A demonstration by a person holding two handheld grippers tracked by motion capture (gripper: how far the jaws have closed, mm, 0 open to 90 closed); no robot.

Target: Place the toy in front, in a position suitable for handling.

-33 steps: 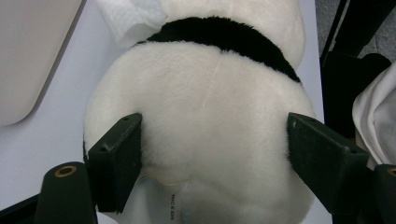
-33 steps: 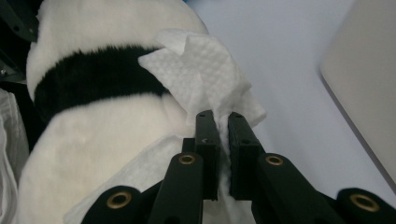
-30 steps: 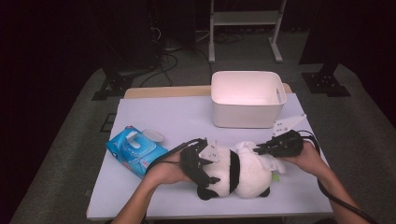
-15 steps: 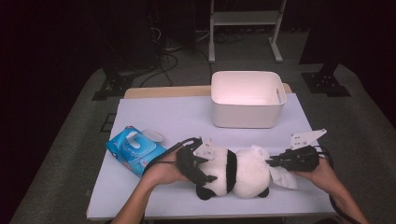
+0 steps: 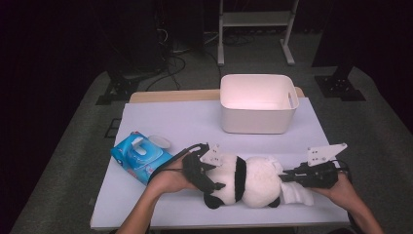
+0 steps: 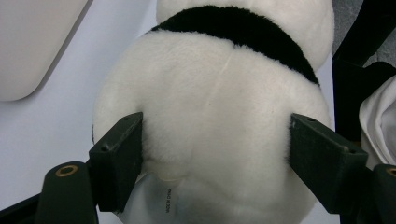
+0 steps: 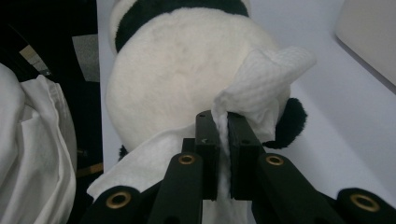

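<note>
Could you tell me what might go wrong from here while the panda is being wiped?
The right gripper pinches only a thin fold of the white wipe, so it could slip out or tear when dragged over the plush. The left gripper clamps the panda near the table's front edge; a hard stroke might pull it loose.

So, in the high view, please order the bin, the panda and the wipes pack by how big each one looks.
1. Bin, the largest.
2. Panda, slightly smaller; it lies nearer the camera, so the real gap may be greater.
3. Wipes pack, the smallest.
</note>
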